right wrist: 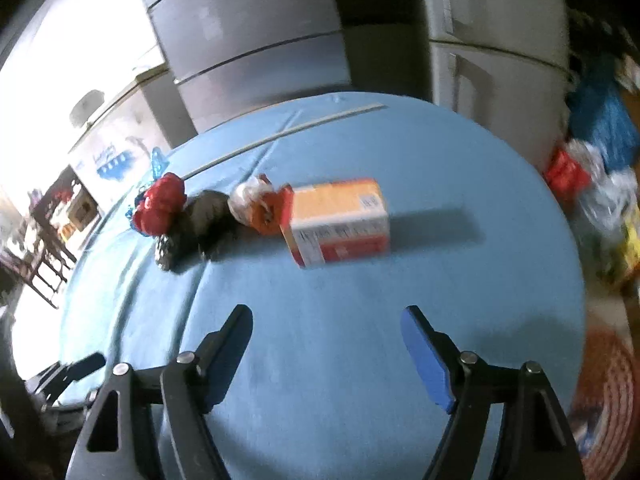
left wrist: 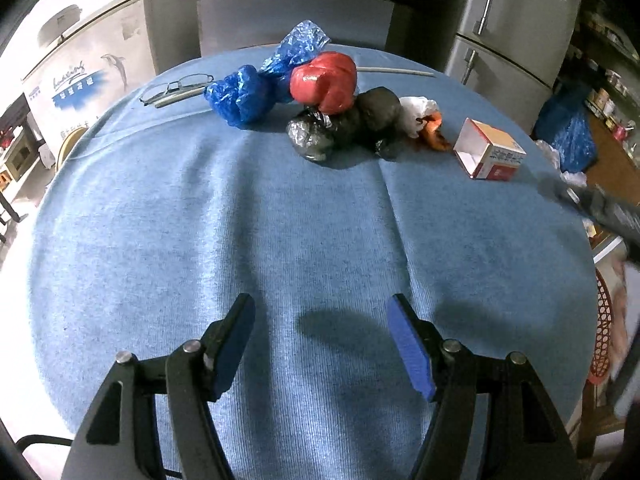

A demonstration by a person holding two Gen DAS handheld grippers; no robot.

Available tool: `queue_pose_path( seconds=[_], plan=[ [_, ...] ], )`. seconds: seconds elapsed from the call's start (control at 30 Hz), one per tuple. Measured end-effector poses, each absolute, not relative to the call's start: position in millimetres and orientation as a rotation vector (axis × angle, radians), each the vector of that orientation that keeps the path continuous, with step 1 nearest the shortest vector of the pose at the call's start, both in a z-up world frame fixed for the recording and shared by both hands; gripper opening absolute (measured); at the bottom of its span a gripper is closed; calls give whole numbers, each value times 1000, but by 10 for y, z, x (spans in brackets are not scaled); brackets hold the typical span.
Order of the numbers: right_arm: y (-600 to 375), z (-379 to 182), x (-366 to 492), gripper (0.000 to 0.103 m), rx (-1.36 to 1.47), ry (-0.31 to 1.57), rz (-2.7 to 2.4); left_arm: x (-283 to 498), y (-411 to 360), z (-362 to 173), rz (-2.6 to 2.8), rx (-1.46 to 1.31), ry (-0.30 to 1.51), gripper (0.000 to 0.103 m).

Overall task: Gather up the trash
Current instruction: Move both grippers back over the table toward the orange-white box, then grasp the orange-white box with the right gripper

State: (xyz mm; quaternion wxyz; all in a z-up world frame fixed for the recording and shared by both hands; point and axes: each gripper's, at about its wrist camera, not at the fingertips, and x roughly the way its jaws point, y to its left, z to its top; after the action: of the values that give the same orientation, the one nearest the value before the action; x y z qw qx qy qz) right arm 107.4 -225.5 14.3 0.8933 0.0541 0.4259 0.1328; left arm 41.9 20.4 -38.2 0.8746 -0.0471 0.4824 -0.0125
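Observation:
A heap of trash lies on the far side of the blue-clothed table (left wrist: 280,208): crumpled blue plastic bags (left wrist: 244,94), a red bag (left wrist: 325,82), black bags (left wrist: 344,126), a white and orange scrap (left wrist: 424,118) and an open cardboard box (left wrist: 490,150). My left gripper (left wrist: 322,312) is open and empty, well short of the heap. My right gripper (right wrist: 326,320) is open and empty over the table (right wrist: 360,320), pointing at the box (right wrist: 338,220), with the red bag (right wrist: 160,204) and black bags (right wrist: 192,224) to its left.
Glasses (left wrist: 176,86) and a thin stick (left wrist: 396,71) lie at the table's far edge. Fridges (left wrist: 508,20) stand behind. Blue and other bags (right wrist: 600,160) pile on the floor at right, near a red woven stool (right wrist: 612,400).

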Motion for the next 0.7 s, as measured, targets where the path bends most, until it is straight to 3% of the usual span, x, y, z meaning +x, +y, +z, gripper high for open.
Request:
queue_pose_path(
  seconds=[0.7],
  plan=[
    [-2041, -241, 1995, 82, 60, 939, 272, 562, 276, -425, -32, -106, 1013, 69]
  ],
)
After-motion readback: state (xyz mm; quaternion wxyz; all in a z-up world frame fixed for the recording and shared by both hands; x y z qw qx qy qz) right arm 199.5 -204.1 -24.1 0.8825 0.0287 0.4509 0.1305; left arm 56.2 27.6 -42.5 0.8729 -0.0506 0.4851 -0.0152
